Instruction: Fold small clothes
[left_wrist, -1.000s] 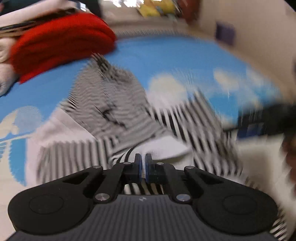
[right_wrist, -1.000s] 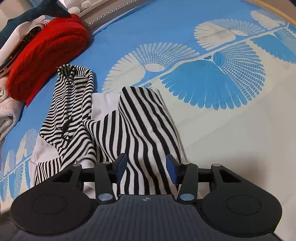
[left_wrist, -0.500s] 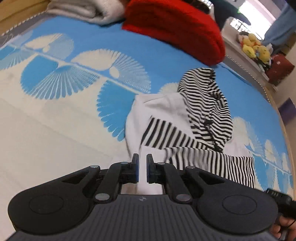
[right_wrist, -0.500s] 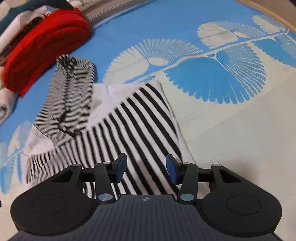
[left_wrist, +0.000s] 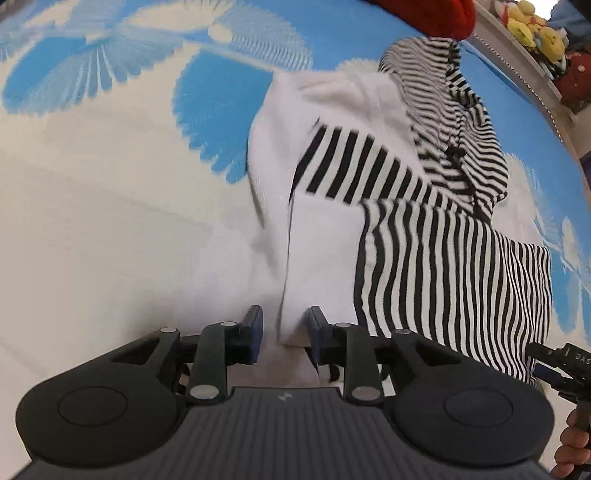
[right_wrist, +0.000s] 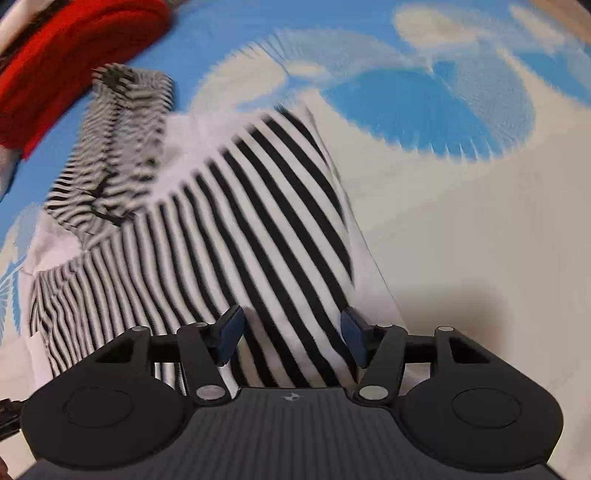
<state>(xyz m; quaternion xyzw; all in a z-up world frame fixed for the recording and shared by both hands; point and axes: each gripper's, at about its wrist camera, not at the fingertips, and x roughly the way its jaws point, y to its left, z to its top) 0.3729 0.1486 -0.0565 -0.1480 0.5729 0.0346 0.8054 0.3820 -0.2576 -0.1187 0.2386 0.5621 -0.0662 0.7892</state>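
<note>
With both the left gripper (left_wrist: 284, 334) and right gripper (right_wrist: 293, 338) spread and holding nothing, the striped hooded top (left_wrist: 436, 236) may spring unfolded toward twelve o'clock.

We see a home, likely a bedroom, a soft spread (left_wrist: 110, 229) in blue and cream with fan shapes, a red knit (right_wrist: 62, 48) folded beside other clothes, a striped hooded top (right_wrist: 229, 229) laid out, yellow plush toys (left_wrist: 532, 26) on a ledge.
</note>
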